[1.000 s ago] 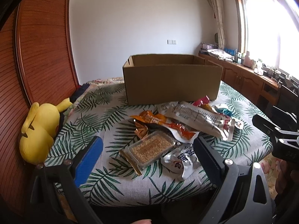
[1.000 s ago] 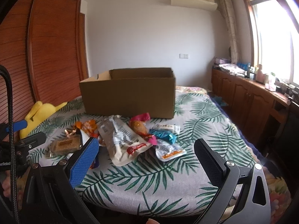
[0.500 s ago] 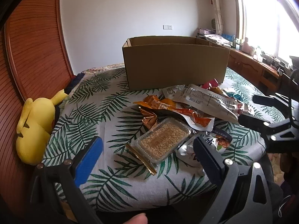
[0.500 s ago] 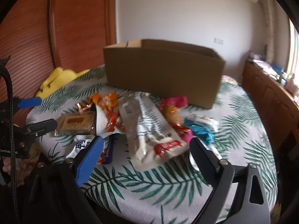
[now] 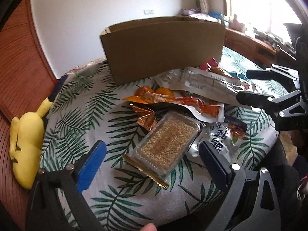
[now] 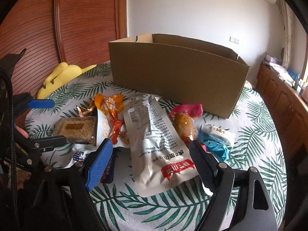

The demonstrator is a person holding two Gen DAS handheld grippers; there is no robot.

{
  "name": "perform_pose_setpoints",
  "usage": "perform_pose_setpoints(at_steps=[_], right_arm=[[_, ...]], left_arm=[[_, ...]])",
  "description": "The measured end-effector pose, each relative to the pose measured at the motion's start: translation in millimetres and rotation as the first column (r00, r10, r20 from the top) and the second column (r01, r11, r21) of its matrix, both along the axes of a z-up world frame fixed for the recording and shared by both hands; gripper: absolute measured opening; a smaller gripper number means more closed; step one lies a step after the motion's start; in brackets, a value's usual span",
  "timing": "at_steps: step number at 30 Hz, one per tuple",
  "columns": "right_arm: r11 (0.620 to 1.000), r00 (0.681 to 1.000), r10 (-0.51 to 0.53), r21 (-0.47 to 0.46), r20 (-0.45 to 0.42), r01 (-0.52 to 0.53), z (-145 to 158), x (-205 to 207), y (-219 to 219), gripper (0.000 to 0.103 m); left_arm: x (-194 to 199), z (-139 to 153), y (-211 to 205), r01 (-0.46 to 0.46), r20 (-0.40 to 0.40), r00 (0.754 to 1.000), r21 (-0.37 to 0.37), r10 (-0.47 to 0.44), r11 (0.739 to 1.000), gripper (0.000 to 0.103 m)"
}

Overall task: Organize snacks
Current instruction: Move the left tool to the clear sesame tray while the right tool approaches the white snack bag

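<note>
Two grippers hover over snacks near a cardboard box [image 6: 177,75]. Left gripper [image 5: 152,159] gapes around the sesame tray [image 5: 167,141], untouched. Right gripper [image 6: 150,159] is closing around the white pouch [image 6: 156,144], not yet pressing.

snacks [image 6: 154,134] piled on bed [image 6: 250,134] in front of box [image 6: 173,73] (plush toy [image 6: 61,75] far left).

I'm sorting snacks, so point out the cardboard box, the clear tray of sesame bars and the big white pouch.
cardboard box [image 6: 173,73], right wrist view, front wall.
clear tray of sesame bars [image 5: 167,140], left wrist view, lid centre.
big white pouch [image 6: 156,144], right wrist view, printed middle.
</note>
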State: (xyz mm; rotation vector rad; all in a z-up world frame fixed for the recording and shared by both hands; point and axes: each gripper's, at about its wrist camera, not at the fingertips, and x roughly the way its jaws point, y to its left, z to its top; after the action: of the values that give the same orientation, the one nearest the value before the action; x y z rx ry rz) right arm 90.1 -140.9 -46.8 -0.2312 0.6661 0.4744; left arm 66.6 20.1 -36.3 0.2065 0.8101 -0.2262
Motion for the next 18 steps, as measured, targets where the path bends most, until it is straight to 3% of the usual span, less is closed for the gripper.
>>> perform_pose_setpoints(at_steps=[10,18], right_arm=[[1.0,0.999,0.007,-0.02,0.034,-0.006,1.8,-8.3,-0.1,0.084],[1.0,0.999,0.008,-0.024,0.035,-0.007,-3.7,-11.1,-0.1,0.084]], left_arm=[[30.4,-1.0,-1.7,0.095,-0.151,0.983,-0.09,-0.108,0.991,0.09],[41.6,-9.9,2.0,0.142,-0.227,0.959,-0.141,-0.172,0.98,0.069]])
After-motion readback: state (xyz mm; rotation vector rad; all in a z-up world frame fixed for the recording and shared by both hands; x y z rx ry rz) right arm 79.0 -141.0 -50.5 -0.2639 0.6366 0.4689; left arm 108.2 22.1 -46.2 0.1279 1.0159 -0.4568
